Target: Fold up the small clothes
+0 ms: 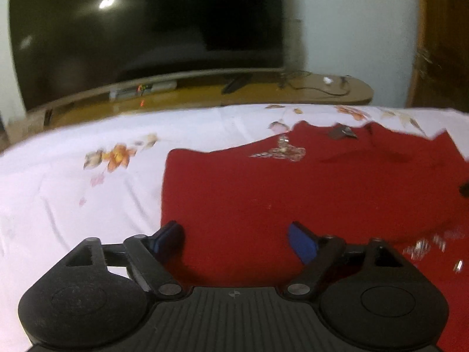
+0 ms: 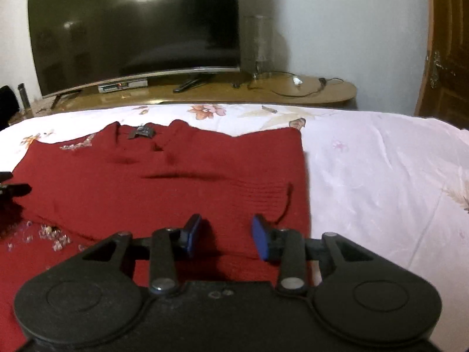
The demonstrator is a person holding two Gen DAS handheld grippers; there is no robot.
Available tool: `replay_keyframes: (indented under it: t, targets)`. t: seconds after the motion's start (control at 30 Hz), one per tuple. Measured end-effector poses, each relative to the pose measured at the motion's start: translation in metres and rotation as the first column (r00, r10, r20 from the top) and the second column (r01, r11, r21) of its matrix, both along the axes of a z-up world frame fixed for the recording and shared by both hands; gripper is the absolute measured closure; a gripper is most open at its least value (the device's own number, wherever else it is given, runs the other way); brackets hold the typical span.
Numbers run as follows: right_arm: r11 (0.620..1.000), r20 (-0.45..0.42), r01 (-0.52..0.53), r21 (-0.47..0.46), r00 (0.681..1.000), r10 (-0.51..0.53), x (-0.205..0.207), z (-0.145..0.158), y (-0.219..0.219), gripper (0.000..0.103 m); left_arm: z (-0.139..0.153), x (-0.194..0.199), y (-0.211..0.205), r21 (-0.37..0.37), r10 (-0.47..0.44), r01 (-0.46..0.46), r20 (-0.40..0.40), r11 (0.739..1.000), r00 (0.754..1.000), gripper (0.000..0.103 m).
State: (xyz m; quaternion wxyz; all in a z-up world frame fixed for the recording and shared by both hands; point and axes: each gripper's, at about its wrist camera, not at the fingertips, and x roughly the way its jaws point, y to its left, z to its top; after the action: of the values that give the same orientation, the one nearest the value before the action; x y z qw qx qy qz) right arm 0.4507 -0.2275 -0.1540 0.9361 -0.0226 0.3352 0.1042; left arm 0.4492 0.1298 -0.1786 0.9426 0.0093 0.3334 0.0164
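A dark red knit garment (image 1: 293,190) (image 2: 161,182) lies flat on the bed, its neckline with a grey label (image 2: 142,132) at the far side. Shiny beads (image 1: 281,151) decorate it near the neck and on a lower part (image 2: 49,234). My left gripper (image 1: 234,231) hovers over the garment's near left edge, open wide, with nothing between its blue pads (image 1: 302,243). My right gripper (image 2: 226,223) is over the near right edge, jaws narrowly apart, pads (image 2: 261,240) not pressing on cloth. A loose thread (image 2: 285,205) lies just beyond it.
The bed's white floral sheet (image 1: 88,190) (image 2: 381,176) spreads to both sides of the garment. Beyond the bed's far edge stands a low wooden stand (image 2: 293,94) with a large dark TV (image 2: 134,29) and cables. A wooden door (image 2: 448,58) is at the right.
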Motion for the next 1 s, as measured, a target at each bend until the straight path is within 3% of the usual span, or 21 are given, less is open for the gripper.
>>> replay_keyframes:
  t: [0.1,0.17,0.2,0.3,0.4,0.43,0.5,0.6,0.83,1.0]
  targets:
    - [1.000,-0.012,0.017,0.012,1.000,-0.016,-0.005,0.014,-0.001,0.065,0.011,-0.021,0.001,0.028,0.048,-0.049,0.048,0.998,0.998,0.021]
    - [1.000,0.040,-0.004,-0.001,0.999,0.004,-0.016,0.019,-0.003,0.063,-0.003,-0.020,0.000,0.052,0.051,-0.049,-0.025,0.997,0.998,0.017]
    - [0.999,0.002,-0.010,-0.040,1.000,0.010,-0.013,0.011,-0.001,0.062,-0.005,-0.020,0.006,0.020,0.076,-0.076,-0.020,0.997,0.997,0.011]
    - [0.997,-0.025,-0.028,-0.073,0.999,0.026,-0.007,0.005,0.000,0.062,0.004,-0.021,0.021,-0.070,0.153,-0.158,-0.062,0.985,0.986,0.011]
    - [1.000,-0.045,0.010,0.018,0.999,-0.009,-0.013,0.023,-0.013,0.061,0.016,-0.053,0.018,-0.071,0.127,-0.129,-0.026,0.989,0.992,0.012]
    - [0.998,-0.036,0.017,0.064,0.999,-0.014,-0.021,0.030,-0.023,0.060,0.019,-0.069,0.018,-0.069,0.115,-0.116,-0.026,0.991,0.993,0.014]
    - [0.990,-0.054,0.034,0.134,0.998,-0.027,-0.038,0.036,-0.043,0.059,0.019,-0.098,0.019,-0.079,0.095,-0.101,-0.073,0.992,0.993,0.037]
    - [0.968,-0.130,0.061,0.242,0.991,-0.030,-0.070,0.035,-0.081,0.059,0.013,-0.150,0.024,-0.147,0.062,-0.083,-0.143,0.986,0.988,0.044]
    - [0.942,-0.272,0.174,0.287,0.958,-0.094,-0.177,0.018,-0.136,0.059,0.010,-0.251,0.025,-0.269,0.004,-0.058,-0.197,0.962,0.980,0.045]
    - [0.905,-0.329,0.213,0.367,0.940,-0.088,-0.234,0.020,-0.129,0.058,0.007,-0.293,0.019,-0.348,-0.067,-0.007,-0.201,0.937,0.977,0.045]
